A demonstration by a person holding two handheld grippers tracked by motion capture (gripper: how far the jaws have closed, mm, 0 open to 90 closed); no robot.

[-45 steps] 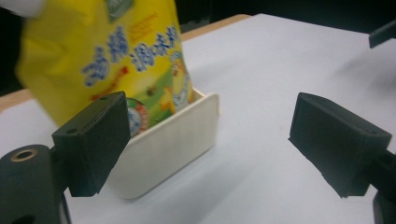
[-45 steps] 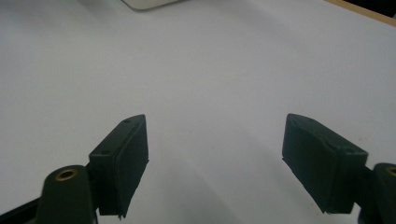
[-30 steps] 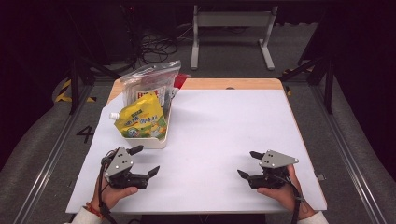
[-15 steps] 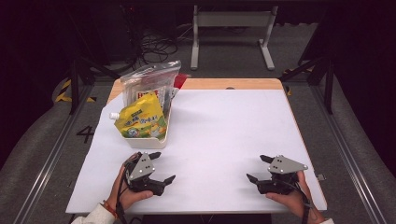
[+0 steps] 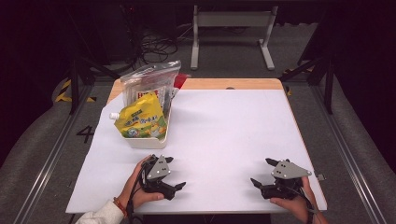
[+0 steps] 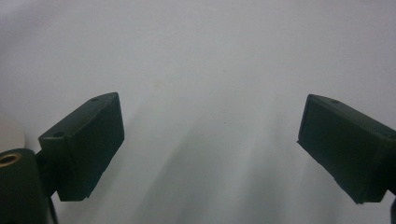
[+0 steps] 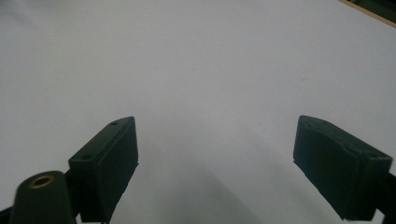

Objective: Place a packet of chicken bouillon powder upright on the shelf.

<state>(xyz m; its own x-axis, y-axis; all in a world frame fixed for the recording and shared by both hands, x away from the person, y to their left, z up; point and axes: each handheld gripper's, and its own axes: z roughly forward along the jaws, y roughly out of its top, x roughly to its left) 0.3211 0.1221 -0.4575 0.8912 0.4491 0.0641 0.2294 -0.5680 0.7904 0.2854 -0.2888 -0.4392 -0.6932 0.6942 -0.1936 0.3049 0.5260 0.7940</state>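
Your two grippers rest low over the near edge of the white table (image 5: 224,135), both empty, nothing yet lifted from the white bin (image 5: 148,141) that stands just ahead of your left gripper (image 5: 172,173) and slightly to its outer side. That left gripper has its jaws spread wide with only bare tabletop between them; your right gripper (image 5: 261,172), well apart from it along the same near edge, is likewise released and holds nothing.

The work looks barely begun, as far as one can judge. The yellow spouted pouch (image 5: 140,120) leans in the bin, upright against the clear packets (image 5: 150,84) behind it, with a red wrapper (image 5: 180,78) peeking out at the far side. Everything is packed where it stands, nothing is set out on the table, and all of the handling is left to do. The pouch is the nearest item to your left gripper and the likeliest first pick.

The high view gives you the whole layout: the bin, its contents, both hands and where each tool sits. The left gripper view confirms what the high view leaves small, the left gripper (image 6: 210,144) with pads far apart and blank white surface ahead, plus a pale rounded edge at its lower left corner, too blurred to name. The right gripper view shows your right gripper (image 7: 215,163) equally wide, and the table's wooden rim (image 7: 369,10) far ahead of it
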